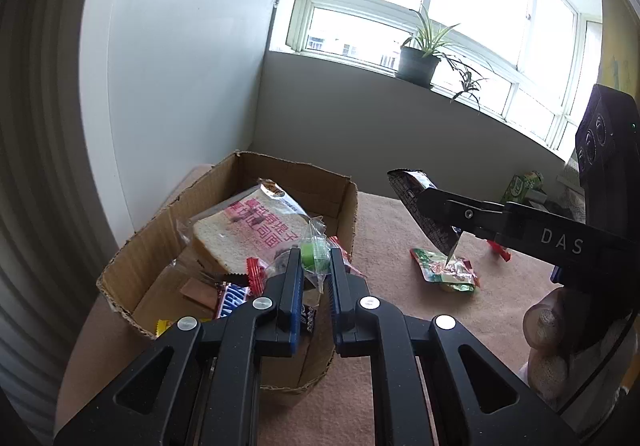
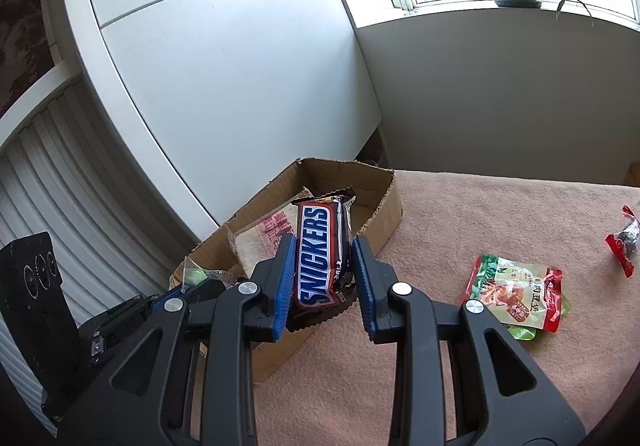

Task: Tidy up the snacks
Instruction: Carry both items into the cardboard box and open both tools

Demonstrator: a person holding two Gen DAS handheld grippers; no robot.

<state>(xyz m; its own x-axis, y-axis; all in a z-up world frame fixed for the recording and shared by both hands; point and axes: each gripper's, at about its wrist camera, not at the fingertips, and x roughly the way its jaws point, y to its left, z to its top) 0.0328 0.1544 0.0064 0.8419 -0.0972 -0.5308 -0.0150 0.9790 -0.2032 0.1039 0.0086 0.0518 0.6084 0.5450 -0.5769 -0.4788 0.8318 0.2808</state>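
Risk: the clear-wrapped green candy [image 1: 314,258], pinched only by its film in the left gripper [image 1: 315,274], may slip short of the cardboard box [image 1: 224,182]. The right gripper [image 2: 323,278], clamped on a Snickers bar [image 2: 316,254], angles downward toward the box at the table's [image 2: 500,206] far-left corner.

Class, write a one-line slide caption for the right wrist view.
Right gripper holds a Snickers bar above the cardboard box.
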